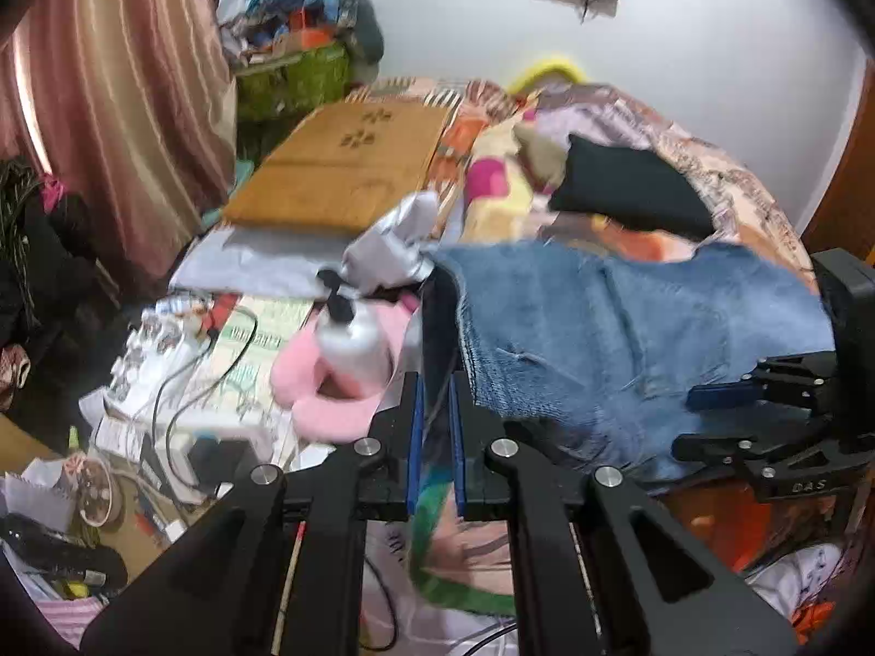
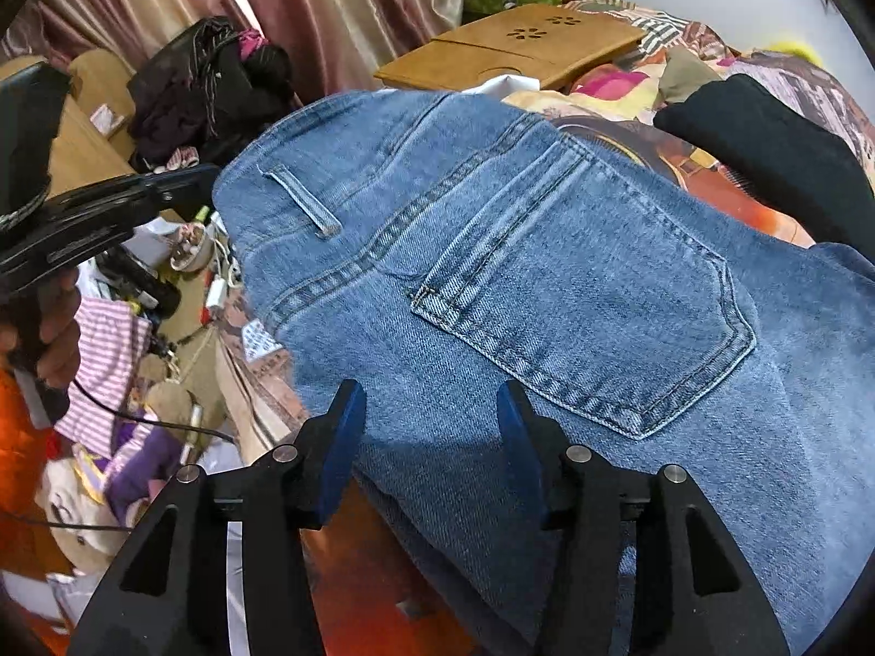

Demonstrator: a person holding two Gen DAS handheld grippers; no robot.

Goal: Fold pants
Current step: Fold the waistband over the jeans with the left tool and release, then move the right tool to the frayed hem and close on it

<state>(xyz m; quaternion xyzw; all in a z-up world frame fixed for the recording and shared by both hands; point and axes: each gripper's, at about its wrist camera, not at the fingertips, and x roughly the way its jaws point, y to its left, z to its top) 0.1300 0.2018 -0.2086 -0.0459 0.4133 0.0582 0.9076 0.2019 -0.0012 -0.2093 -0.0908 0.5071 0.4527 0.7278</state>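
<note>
Blue jeans (image 1: 629,328) lie back side up on a patterned bedspread; the back pocket and a belt loop show on the jeans (image 2: 547,300) in the right wrist view. My left gripper (image 1: 436,426) is shut on the waistband edge, with a thin fold of denim between its blue pads. From the right wrist view the left gripper (image 2: 202,180) meets the waist corner at the left. My right gripper (image 2: 432,432) stands open just over the seat of the jeans, below the pocket, holding nothing. The right gripper (image 1: 694,421) also shows at the right of the left wrist view.
A wooden lap desk (image 1: 339,175) and a black cloth (image 1: 629,191) lie further up the bed. A pink slipper (image 1: 328,393) and a silver pump bottle (image 1: 355,339) sit at the bed's left edge, above a floor littered with cables and papers. A person's hand (image 2: 49,328) is at the left.
</note>
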